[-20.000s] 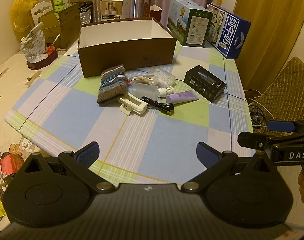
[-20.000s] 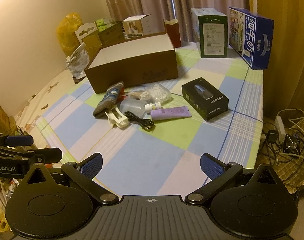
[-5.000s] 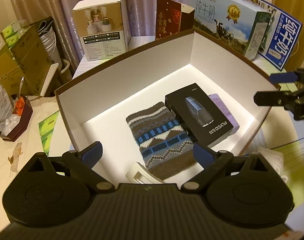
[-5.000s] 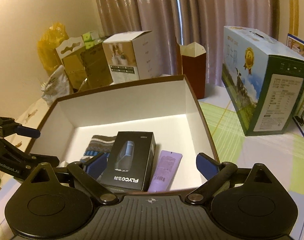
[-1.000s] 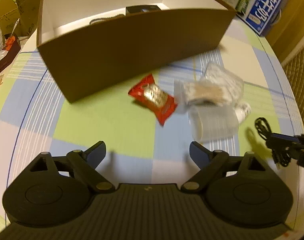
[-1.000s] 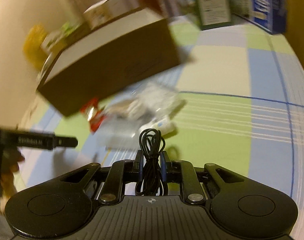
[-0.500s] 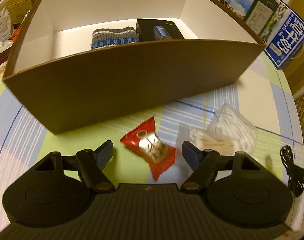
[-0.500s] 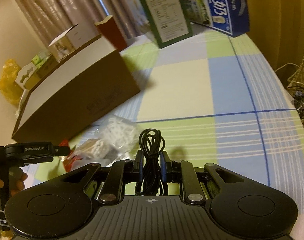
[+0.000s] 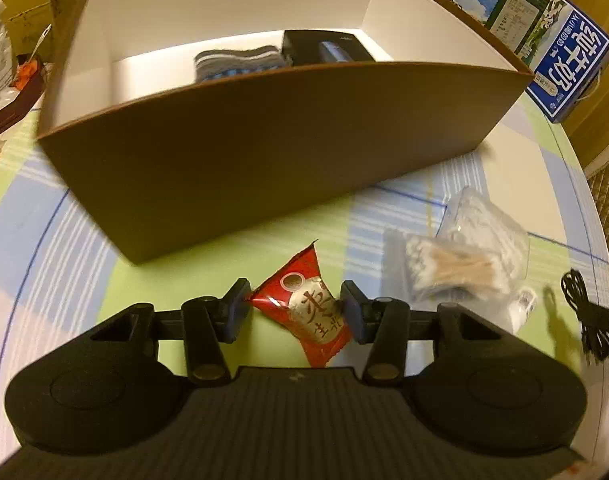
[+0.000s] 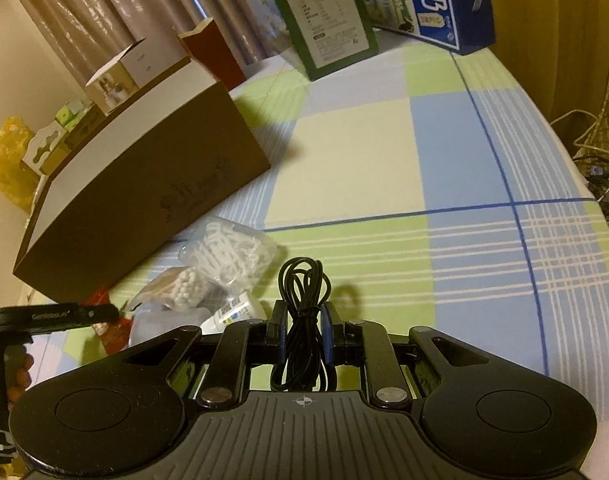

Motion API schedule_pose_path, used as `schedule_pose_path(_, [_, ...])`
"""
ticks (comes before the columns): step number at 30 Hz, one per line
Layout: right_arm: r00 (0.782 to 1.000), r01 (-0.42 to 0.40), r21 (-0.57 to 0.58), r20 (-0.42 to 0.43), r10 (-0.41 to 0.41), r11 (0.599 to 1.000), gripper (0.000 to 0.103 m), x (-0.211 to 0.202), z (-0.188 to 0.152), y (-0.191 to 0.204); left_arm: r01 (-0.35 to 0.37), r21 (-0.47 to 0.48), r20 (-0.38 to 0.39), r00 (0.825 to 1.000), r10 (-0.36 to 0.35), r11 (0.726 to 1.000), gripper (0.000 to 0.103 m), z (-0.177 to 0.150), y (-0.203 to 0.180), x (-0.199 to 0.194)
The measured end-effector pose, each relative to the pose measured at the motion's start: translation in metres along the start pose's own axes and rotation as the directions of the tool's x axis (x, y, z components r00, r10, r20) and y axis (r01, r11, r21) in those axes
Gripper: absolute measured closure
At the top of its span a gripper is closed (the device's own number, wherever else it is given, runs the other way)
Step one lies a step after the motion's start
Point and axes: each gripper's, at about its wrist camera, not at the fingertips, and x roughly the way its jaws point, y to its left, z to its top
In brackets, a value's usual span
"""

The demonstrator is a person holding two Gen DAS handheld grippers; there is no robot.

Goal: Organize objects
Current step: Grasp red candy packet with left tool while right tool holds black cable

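Observation:
A red snack packet [image 9: 304, 312] lies flat on the checked tablecloth in front of the brown box [image 9: 264, 152]. My left gripper [image 9: 295, 310] straddles the packet, with one pad touching each of its side edges. My right gripper [image 10: 302, 332] is shut on a coiled black cable [image 10: 302, 280], held a little above the table. That cable [image 9: 576, 284] also shows at the right edge of the left wrist view. Inside the box are a striped knit piece [image 9: 236, 62] and a black carton [image 9: 324, 50].
A bag of cotton swabs [image 9: 452, 268], a clear bag of white picks [image 10: 228, 248] and a small white bottle [image 10: 232, 312] lie right of the packet. A green carton [image 10: 324, 20] and a blue milk carton [image 10: 444, 0] stand at the back. The table edge [image 10: 576, 184] runs along the right.
My left gripper has come down over the red packet and its fingers have drawn in from wide apart to touch it. The right gripper keeps the cable and has barely moved.

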Motion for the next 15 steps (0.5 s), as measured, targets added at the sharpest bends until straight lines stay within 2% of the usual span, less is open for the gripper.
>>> schedule_pose_path(2, [1.0, -0.007, -0.006, -0.004, 0.007, 1.0, 0.089, 0.002, -0.001, 0.003, 0.005, -0.001, -0.002, 1.0, -0.005, 1.0, 0.06, -0.005, 0.004, -0.005])
schedule_pose_path(7, [1.0, -0.021, -0.018, -0.002, 0.021, 1.0, 0.089, 0.001, -0.001, 0.007, 0.021, 0.067, 0.023, 1.0, -0.022, 0.998, 0.067, -0.01, 0.008, -0.02])
schedule_pose_path(12, [1.0, -0.029, -0.02, 0.001, 0.029, 0.999, 0.089, 0.001, -0.001, 0.009, 0.005, 0.095, 0.04, 0.999, -0.009, 0.996, 0.067, -0.008, 0.006, -0.03])
schedule_pose_path(14, [1.0, -0.031, -0.022, 0.002, 0.031, 0.999, 0.089, 0.0, -0.002, 0.01, 0.0, 0.031, 0.012, 1.0, -0.001, 1.0, 0.06, -0.009, 0.011, -0.024])
schedule_pose_path(15, [0.999, -0.033, -0.024, 0.001, 0.033, 0.999, 0.089, 0.0, -0.002, 0.011, 0.003, -0.005, -0.006, 1.0, -0.003, 1.0, 0.047, -0.01, 0.015, -0.019])
